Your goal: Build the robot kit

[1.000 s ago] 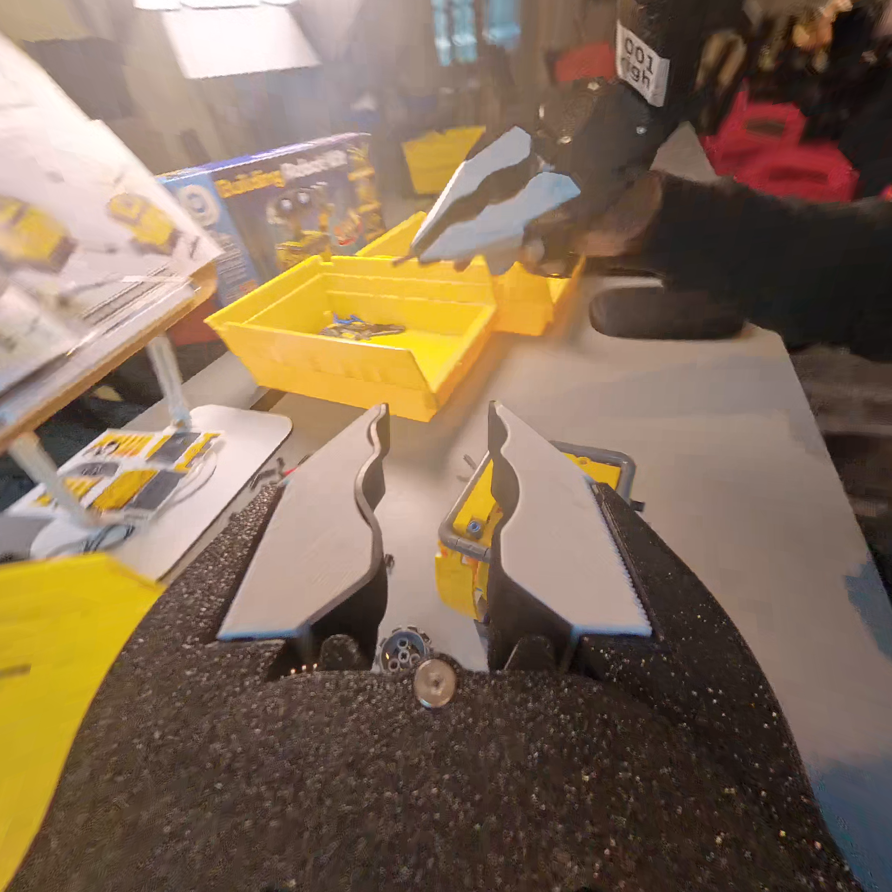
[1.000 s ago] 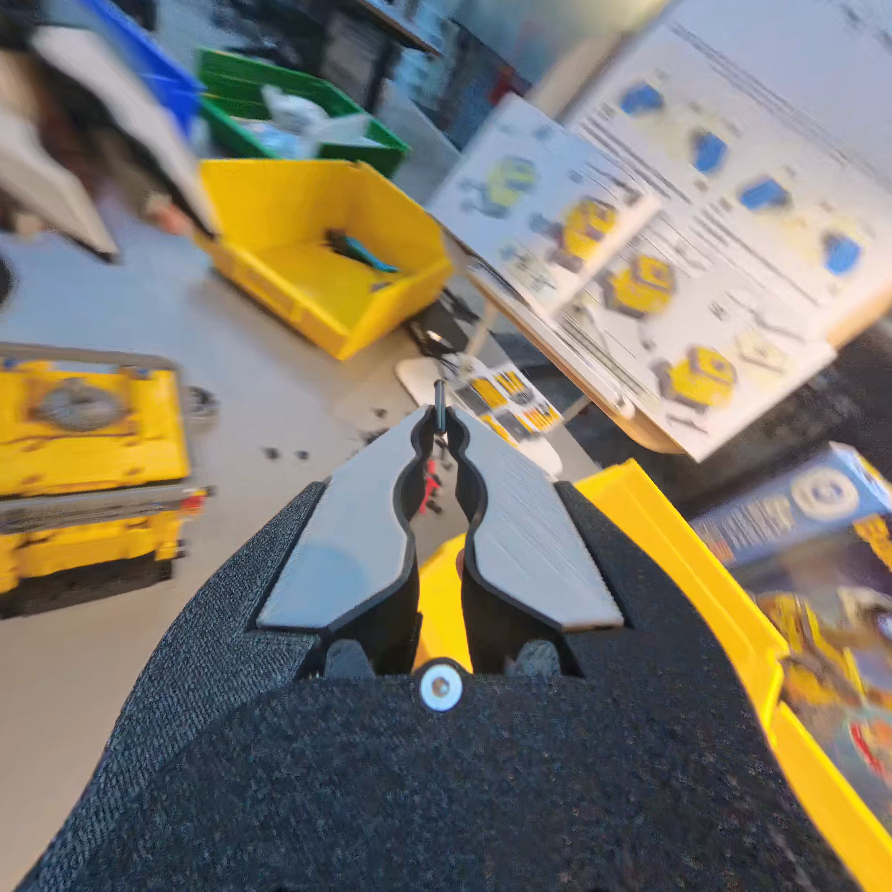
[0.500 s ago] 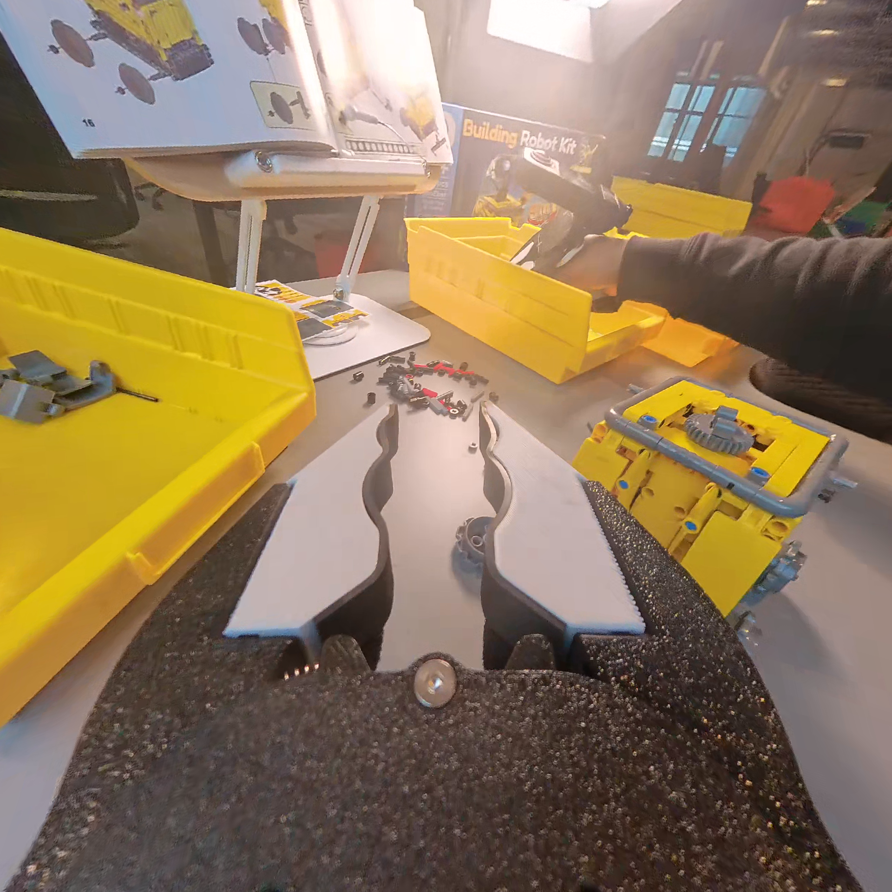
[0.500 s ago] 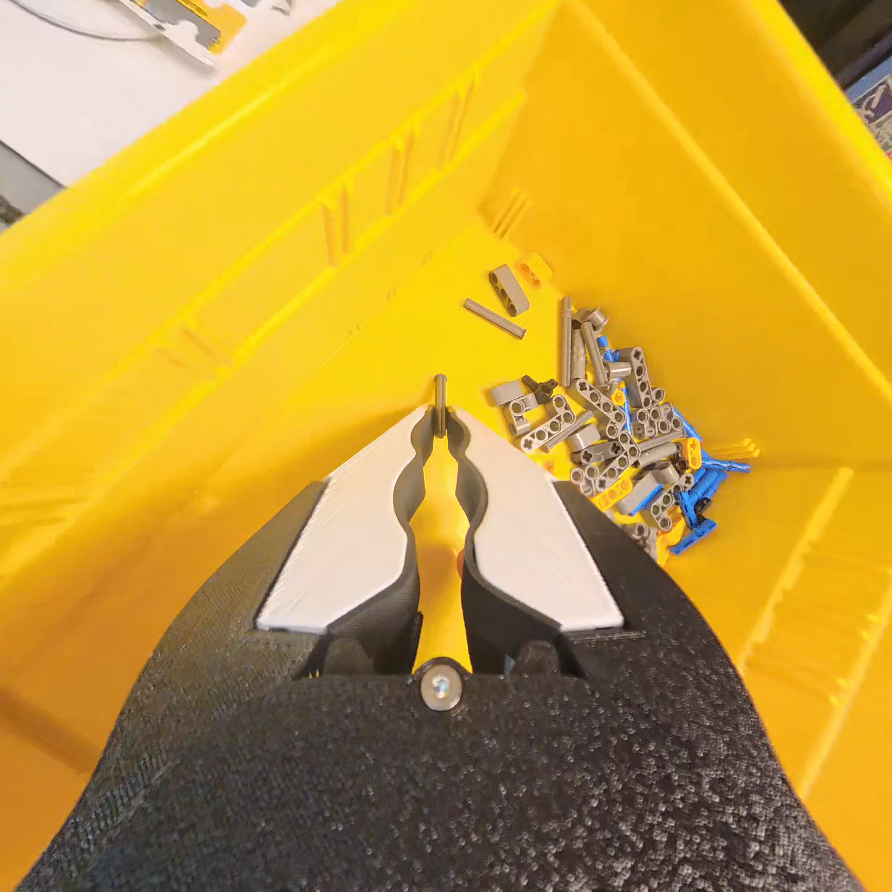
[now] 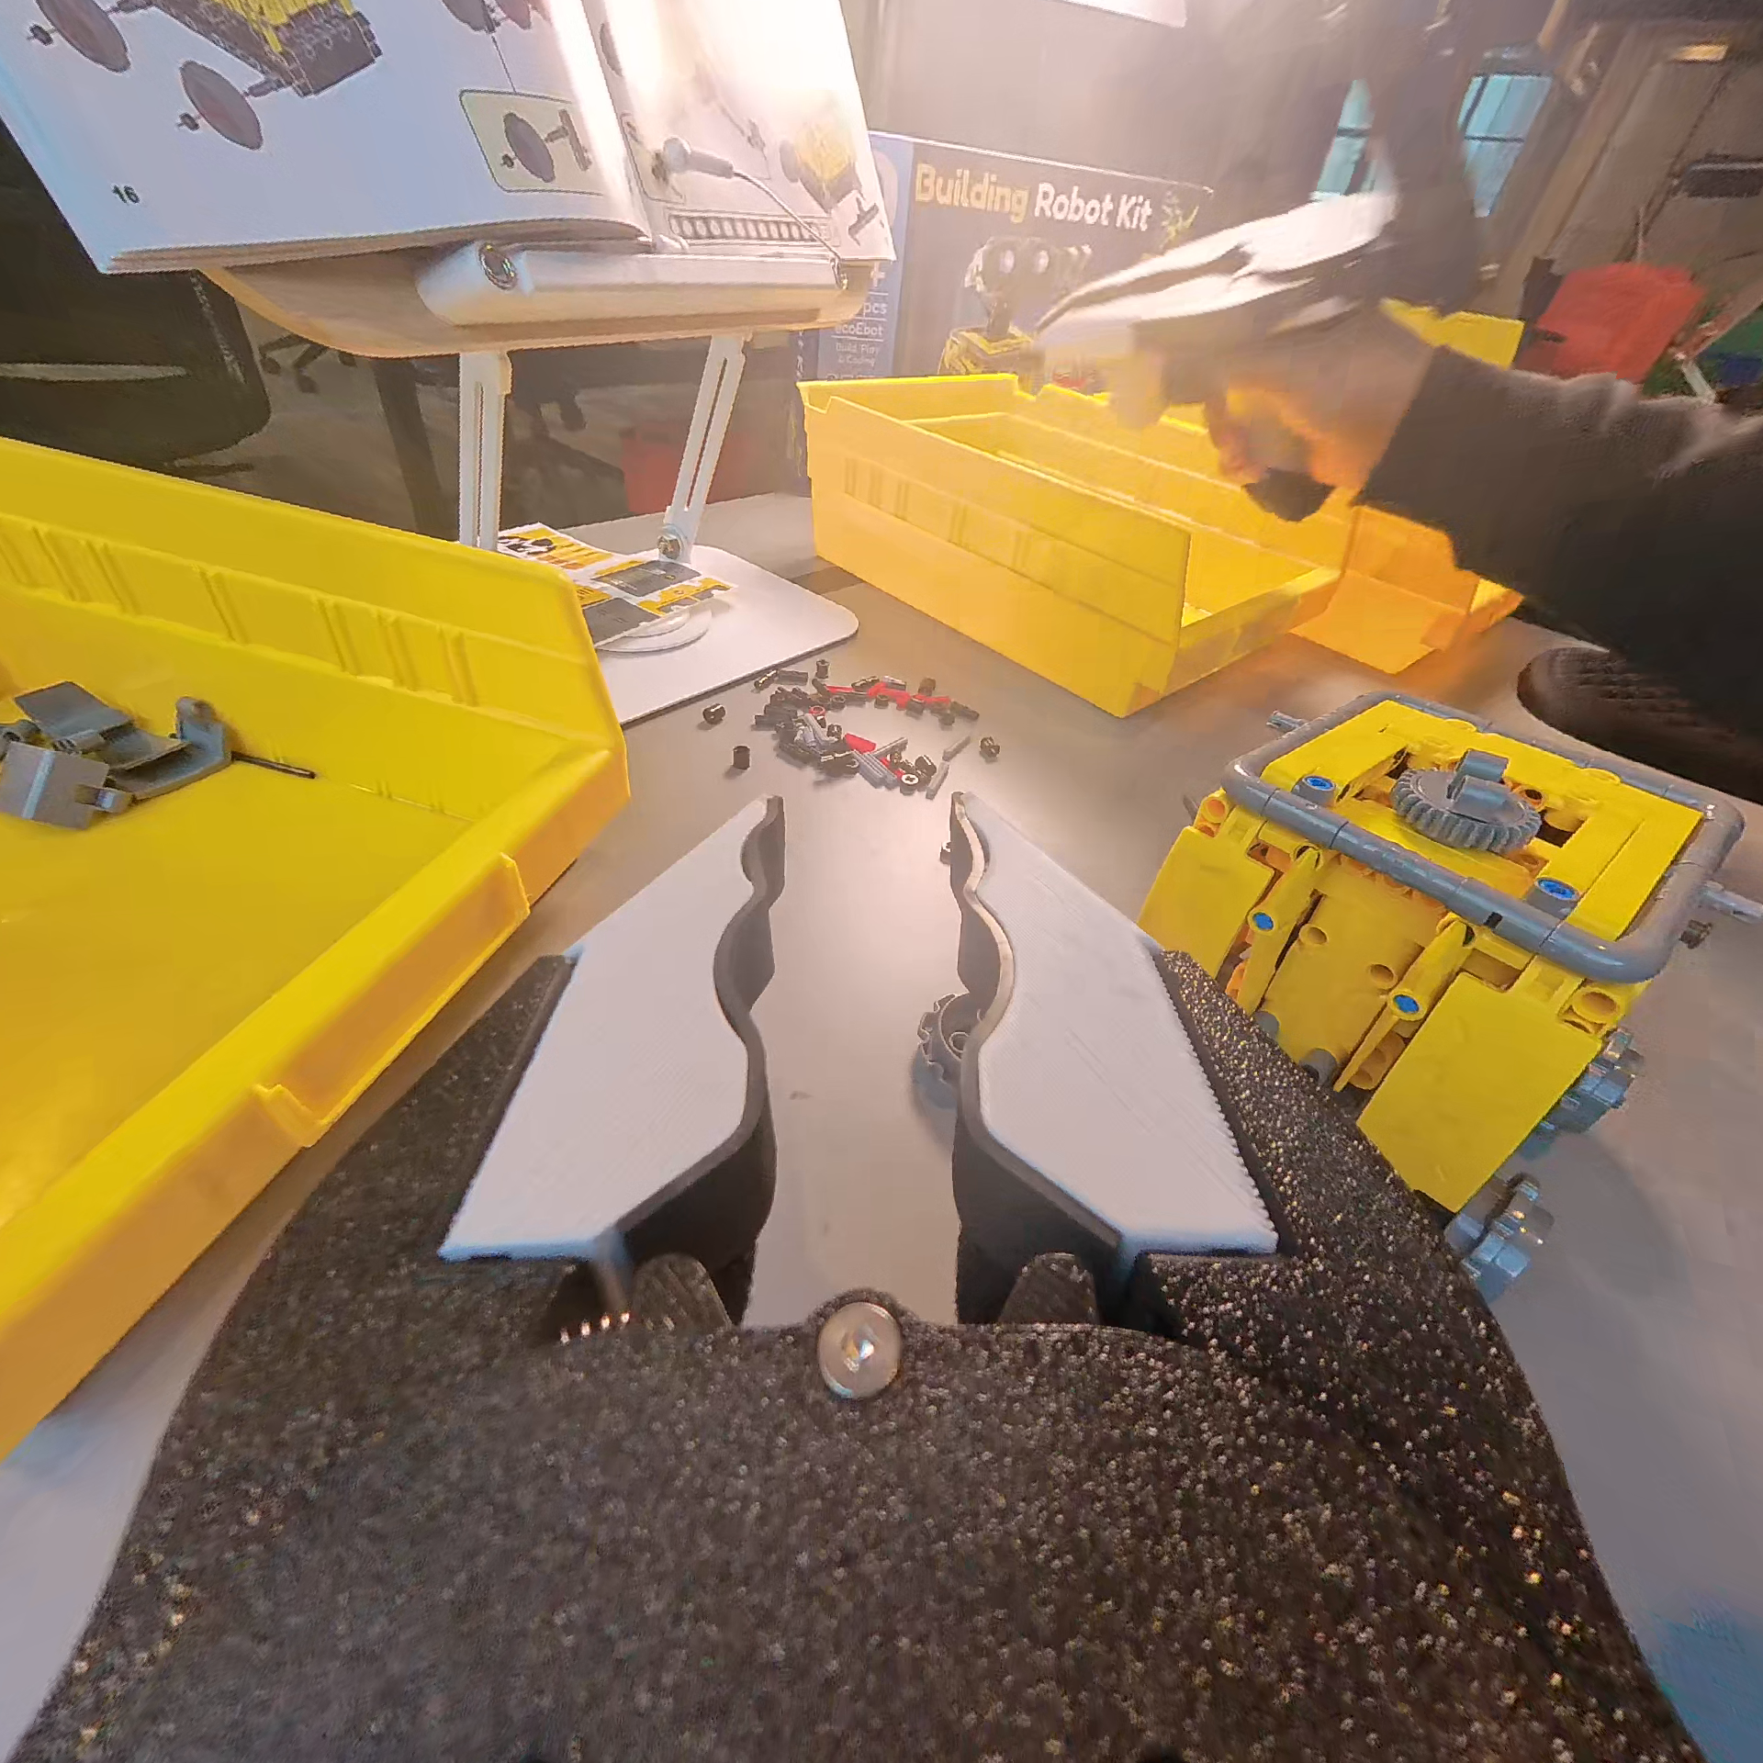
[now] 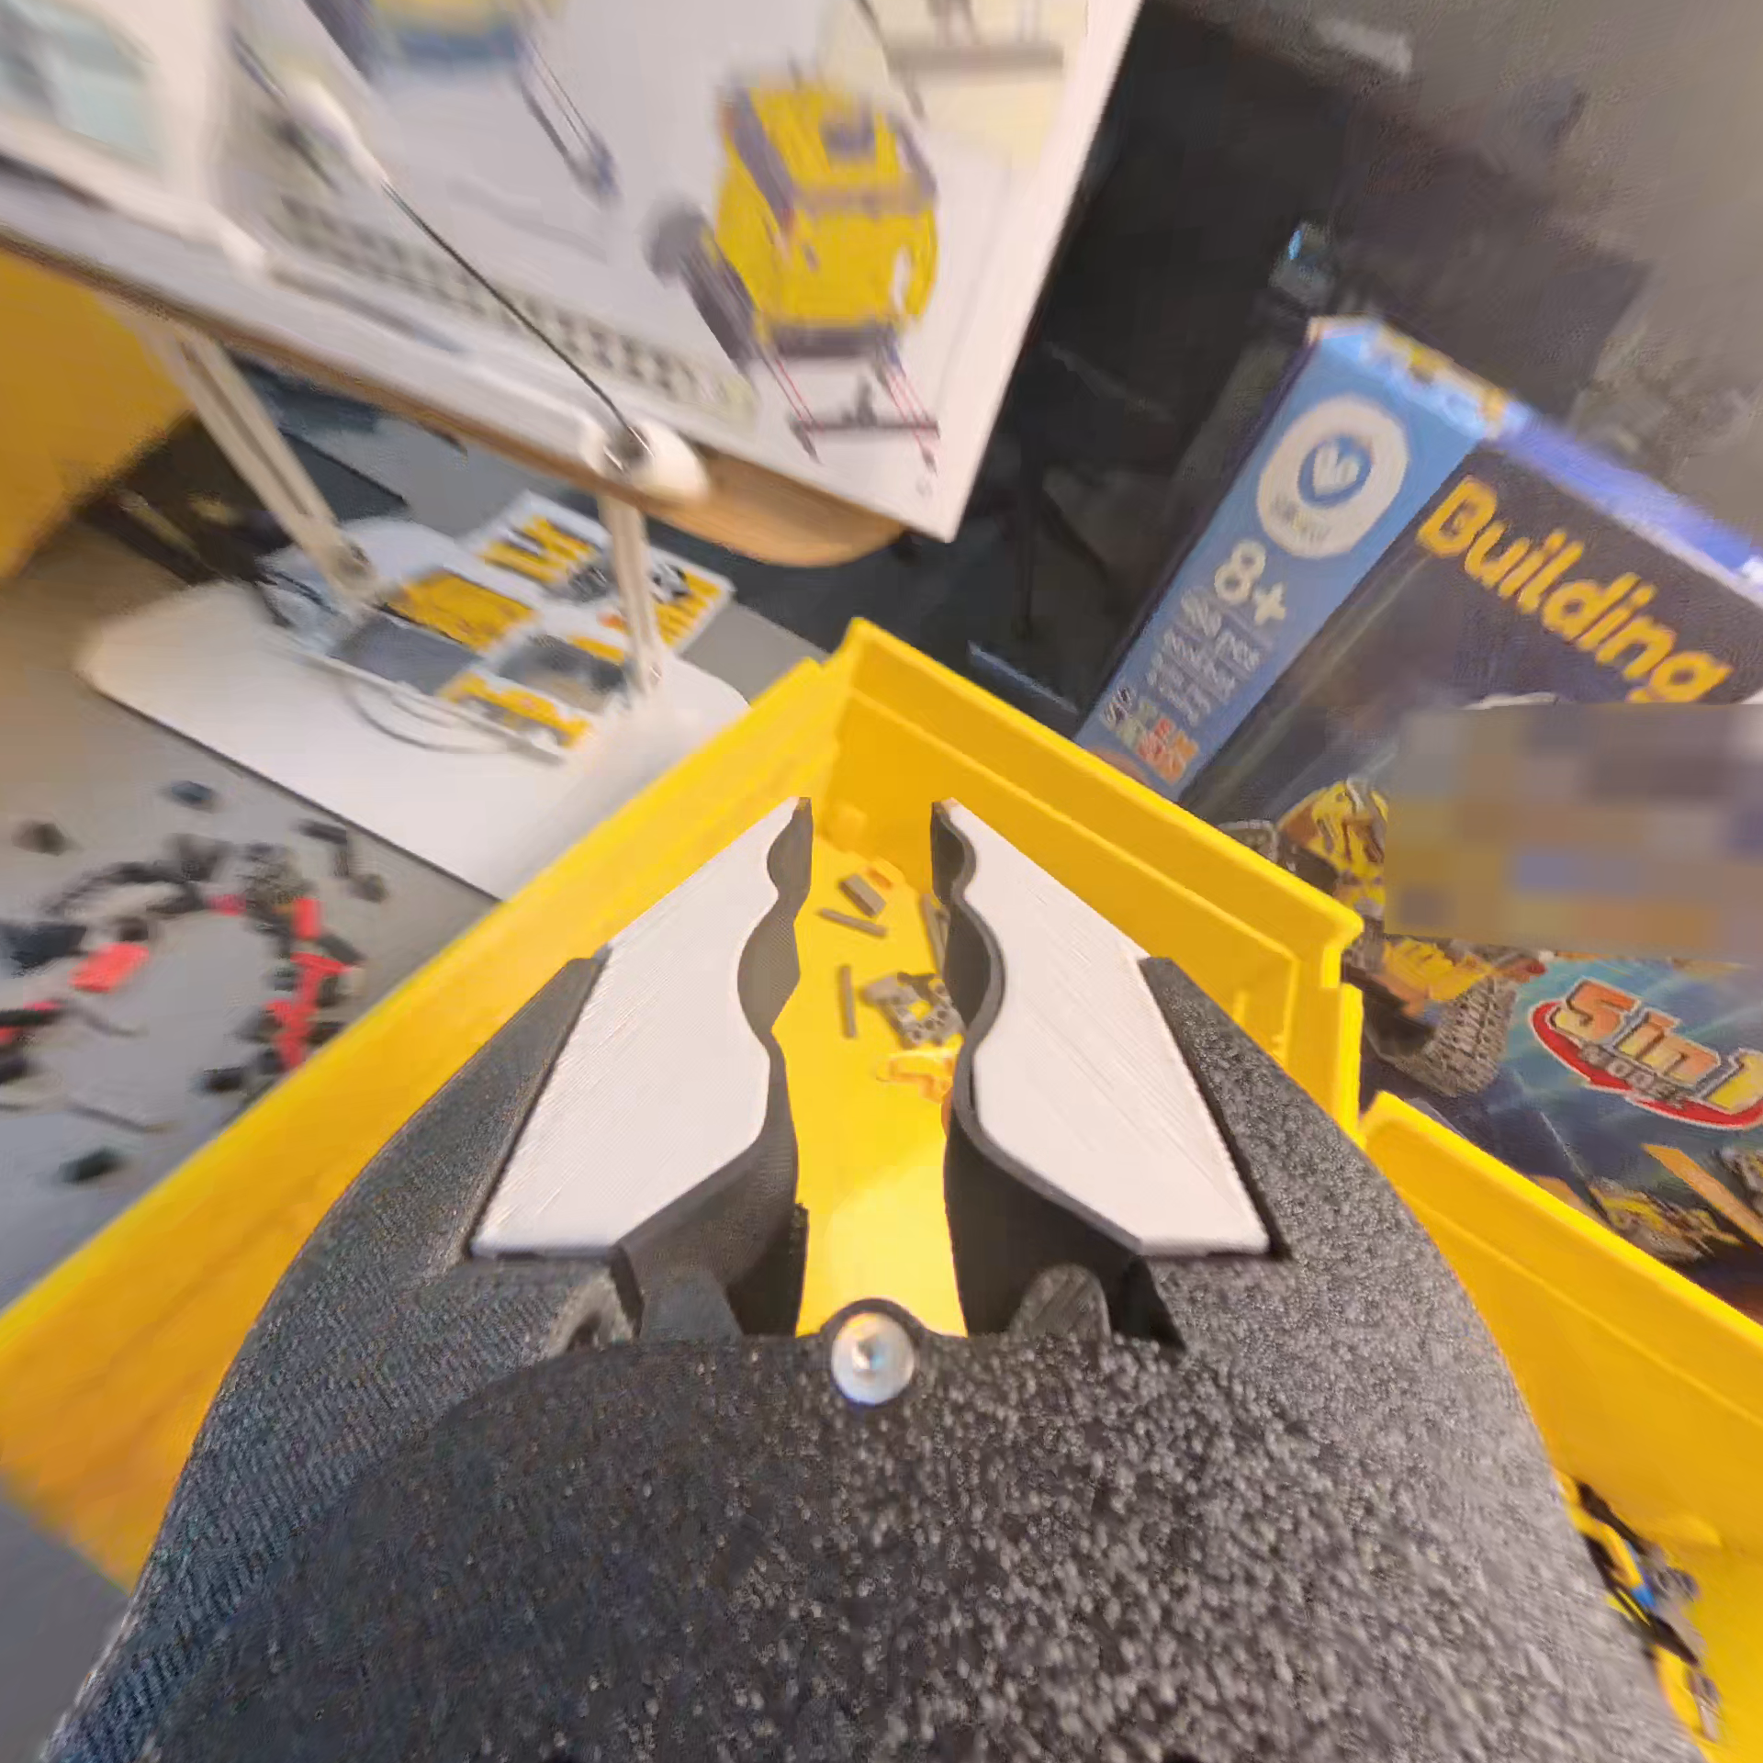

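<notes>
My left gripper (image 5: 863,816) is open and empty, low over the grey table, with a small grey gear piece (image 5: 940,1045) beside its right finger. A yellow brick-built model (image 5: 1412,964) with a grey frame and gear on top stands just to its right. My right gripper (image 6: 870,809) is open and empty above a yellow bin (image 6: 1097,820) that holds several small grey pins and beams (image 6: 906,1002). In the left wrist view the right gripper (image 5: 1212,277) shows blurred above that bin (image 5: 1049,563), held by a hand in a dark sleeve.
A second yellow bin (image 5: 286,830) with grey parts stands at the left. A pile of small black and red pieces (image 5: 849,725) lies on the table. An instruction booklet on a stand (image 5: 458,143) and a blue kit box (image 6: 1488,687) stand behind. My hands' fingertips stand some 40 cm from each other.
My right gripper has opened, let go of the thin grey axle it held, and lifted up out of the bin. My left gripper has stayed open and hardly moved in the last half second.
</notes>
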